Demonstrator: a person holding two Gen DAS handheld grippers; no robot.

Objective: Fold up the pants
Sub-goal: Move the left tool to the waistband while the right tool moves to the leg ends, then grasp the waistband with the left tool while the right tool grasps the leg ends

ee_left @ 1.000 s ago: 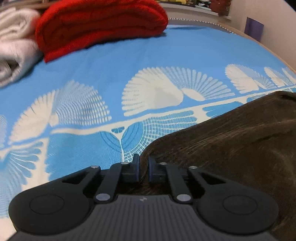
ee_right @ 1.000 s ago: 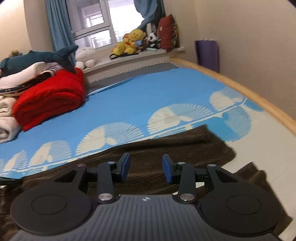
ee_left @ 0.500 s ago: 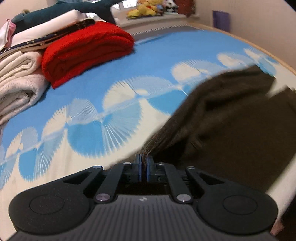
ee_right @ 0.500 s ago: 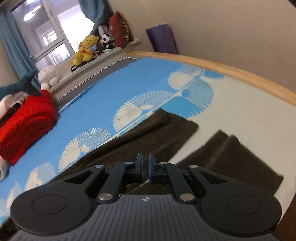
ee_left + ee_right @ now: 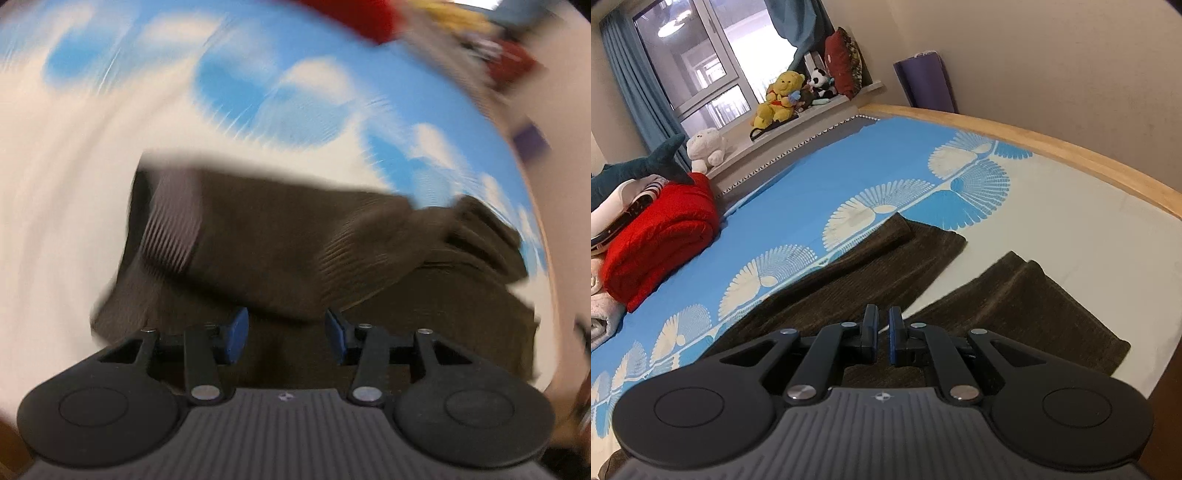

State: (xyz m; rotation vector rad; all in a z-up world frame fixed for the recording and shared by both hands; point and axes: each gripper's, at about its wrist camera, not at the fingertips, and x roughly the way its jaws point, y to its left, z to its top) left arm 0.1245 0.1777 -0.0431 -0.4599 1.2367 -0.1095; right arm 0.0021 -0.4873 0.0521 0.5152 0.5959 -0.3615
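The dark brown ribbed pants (image 5: 886, 266) lie on the blue and cream fan-patterned sheet (image 5: 831, 173), with two leg ends (image 5: 1034, 306) spread apart towards the wooden bed edge. My right gripper (image 5: 882, 332) is shut low on the fabric near the front, apparently pinching it. In the blurred left wrist view the pants (image 5: 295, 240) lie with one layer folded across another. My left gripper (image 5: 282, 332) hovers just above them with its jaws opening. Its blue pads (image 5: 236, 332) stand apart and press on nothing.
A folded red blanket (image 5: 661, 236) and pale folded laundry (image 5: 598, 306) are stacked at the left of the bed, with a shark plush (image 5: 635, 166) on top. The wooden bed frame (image 5: 1071, 147) borders the right side. Soft toys (image 5: 779, 99) line the windowsill, and a purple mat (image 5: 927, 81) stands against the wall.
My left gripper carried the pants' end across over the rest and let go, its jaws now apart. My right gripper closed on the fabric and shifted a little.
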